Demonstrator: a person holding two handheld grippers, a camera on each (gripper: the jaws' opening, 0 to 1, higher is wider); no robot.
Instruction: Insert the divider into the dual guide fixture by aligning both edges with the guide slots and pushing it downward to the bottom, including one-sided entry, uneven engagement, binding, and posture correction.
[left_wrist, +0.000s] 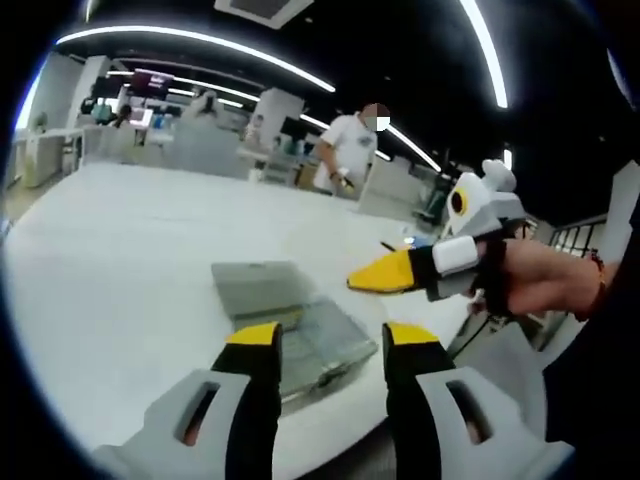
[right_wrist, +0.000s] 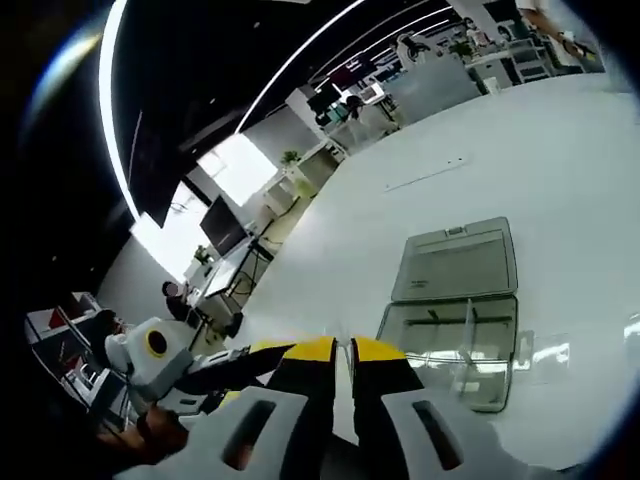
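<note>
— Between the yellow tips of the left tongs (left_wrist: 330, 338) there's a wide gap, see? Parted, nothing in them, held over the near edge of the tabletop (left_wrist: 120, 260).

— And the right tongs (right_wrist: 342, 352)?

— Their own view has the two yellow tips nearly together, only a thin slit between them, and nothing that I can make out in it. From the left gripper view the right tongs (left_wrist: 385, 272) come in from the right side, tips together in one yellow point, a hand (left_wrist: 545, 278) gripping the handle.

— Where's the fixture?

— Just beyond the left tongs: a clear plastic box (left_wrist: 315, 340) lying on the white tabletop, its lid (left_wrist: 255, 287) swung open flat behind it. The right gripper view shows the same box (right_wrist: 455, 345) ahead and to the right of those tips, with upright slotted ribs inside, and the lid (right_wrist: 458, 262) beyond it.

— And the divider?

— I can't pick one out. Inside, the clear walls blur together.

— Anyone else around?

— A person in a white shirt (left_wrist: 348, 148) stands well back past the tabletop, among desks and monitors under long ceiling light strips.
</note>
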